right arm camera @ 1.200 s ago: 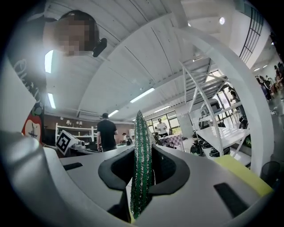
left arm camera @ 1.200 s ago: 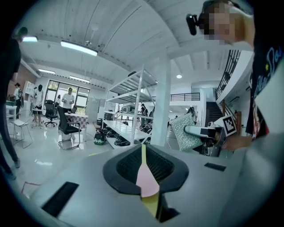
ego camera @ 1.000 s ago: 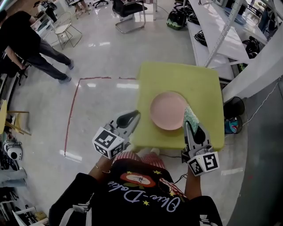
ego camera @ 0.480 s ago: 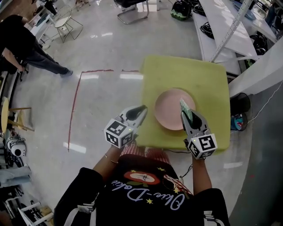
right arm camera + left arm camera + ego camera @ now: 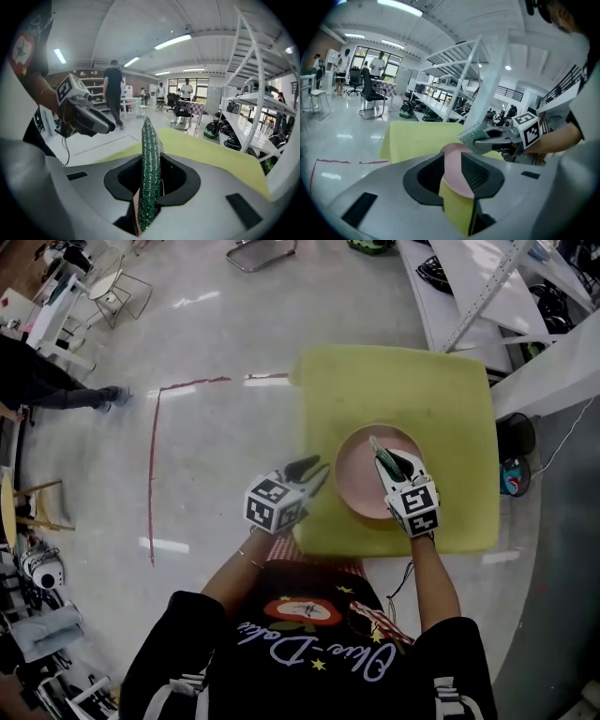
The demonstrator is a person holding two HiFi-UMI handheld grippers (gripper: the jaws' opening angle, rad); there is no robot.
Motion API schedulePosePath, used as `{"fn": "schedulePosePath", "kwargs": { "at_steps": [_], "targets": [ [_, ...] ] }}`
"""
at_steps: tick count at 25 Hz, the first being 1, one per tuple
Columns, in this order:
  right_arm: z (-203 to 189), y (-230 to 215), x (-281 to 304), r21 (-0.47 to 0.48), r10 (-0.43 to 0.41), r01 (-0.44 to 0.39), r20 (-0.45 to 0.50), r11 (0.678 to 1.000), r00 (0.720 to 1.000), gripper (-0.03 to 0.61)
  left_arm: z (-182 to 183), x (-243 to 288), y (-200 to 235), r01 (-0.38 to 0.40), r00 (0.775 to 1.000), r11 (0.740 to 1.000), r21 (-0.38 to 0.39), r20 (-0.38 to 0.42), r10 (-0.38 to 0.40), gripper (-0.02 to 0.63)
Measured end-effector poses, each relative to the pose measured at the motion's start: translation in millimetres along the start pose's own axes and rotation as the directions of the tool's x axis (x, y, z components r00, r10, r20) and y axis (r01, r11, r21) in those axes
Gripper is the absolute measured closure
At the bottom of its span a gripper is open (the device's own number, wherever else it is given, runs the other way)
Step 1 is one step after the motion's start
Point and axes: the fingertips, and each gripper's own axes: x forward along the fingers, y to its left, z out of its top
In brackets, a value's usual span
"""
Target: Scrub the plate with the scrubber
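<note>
As the right gripper (image 5: pixel 387 463) clamps it, the scrubber (image 5: pixel 151 159) points forward, edge-up.

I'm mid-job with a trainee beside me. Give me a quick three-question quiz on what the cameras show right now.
1. Multiple choice: what is the right gripper clamped on? A) a cup B) the green scrubber C) nothing
2. True or false: the pink plate sits on the bare floor.
3. Fill in: the jaws of the left gripper stand ___.

Key
1. B.
2. False: it sits on the yellow table.
3. Open: they have just been opening, and the plate's rim shows in the gap between them, not gripped.
</note>
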Motion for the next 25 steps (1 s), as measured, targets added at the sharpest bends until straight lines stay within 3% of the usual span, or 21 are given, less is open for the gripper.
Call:
{"fn": "schedulePosePath", "kwargs": {
  "at_steps": [9, 16, 23, 25],
  "targets": [
    [-39.9, -10.7, 53.5, -0.180, 0.019, -0.062, -0.233, 0.982, 0.972, 0.514, -28.0, 49.9, 15.3, 0.111, 0.981, 0.990, -0.086, -0.152, -0.123, 0.486],
    [-57.2, -10.4, 76.7, -0.342, 0.018, -0.142, -0.341, 0.929, 0.940, 0.514, -53.8, 74.5, 26.7, 0.143, 0.952, 0.982, -0.122, -0.254, -0.170, 0.482],
    [-67.2, -2.9, 82.0, -0.329, 0.037, -0.169, -0.373, 0.929, 0.927, 0.514, -69.4, 91.8, 26.0, 0.161, 0.932, 0.977, -0.143, -0.305, -0.198, 0.488],
    [-70.4, 2.7, 82.8, -0.324, 0.040, -0.177, -0.386, 0.929, 0.922, 0.514, -71.6, 91.7, 25.5, 0.164, 0.927, 0.976, -0.144, -0.316, -0.202, 0.526]
  ]
}}
